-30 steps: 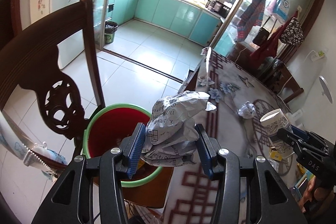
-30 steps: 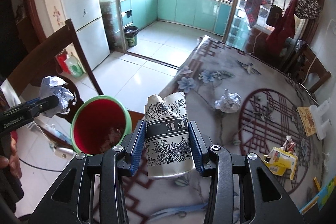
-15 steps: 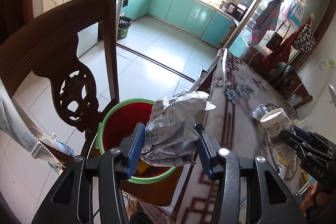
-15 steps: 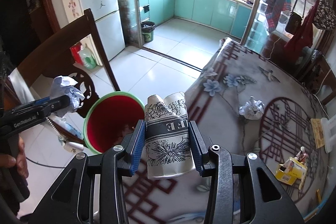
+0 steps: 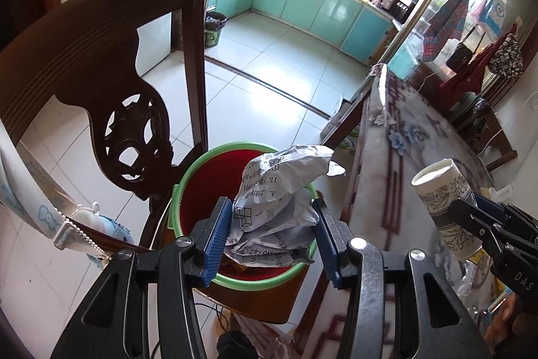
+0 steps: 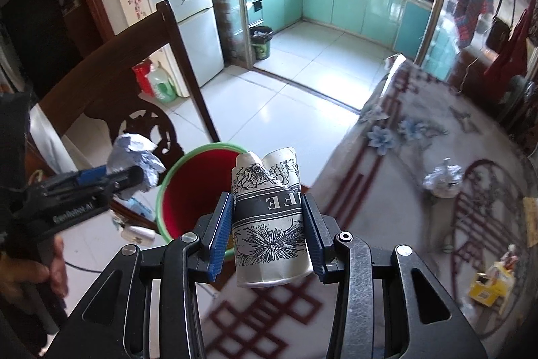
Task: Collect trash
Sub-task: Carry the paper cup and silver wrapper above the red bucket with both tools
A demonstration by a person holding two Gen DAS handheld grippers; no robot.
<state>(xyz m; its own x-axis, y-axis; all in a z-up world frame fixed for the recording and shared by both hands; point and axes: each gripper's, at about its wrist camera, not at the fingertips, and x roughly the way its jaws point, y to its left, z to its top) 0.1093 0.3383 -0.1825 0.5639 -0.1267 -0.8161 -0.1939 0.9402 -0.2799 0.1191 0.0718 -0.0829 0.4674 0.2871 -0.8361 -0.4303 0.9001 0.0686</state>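
Left gripper (image 5: pixel 272 236) fingers clamp crumpled paper (image 5: pixel 280 207) over red bin (image 5: pixel 201 190) for drop; right gripper (image 6: pixel 267 236) fingers grip paper cup (image 6: pixel 270 224), approaching bin.

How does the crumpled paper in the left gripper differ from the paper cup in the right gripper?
The crumpled paper is a shapeless ball with printed text; the paper cup keeps a tube form, dented at the rim, with a black flower pattern. The paper hangs over the red bin; the cup is beside it, by the table edge. Both are clamped between blue pads.
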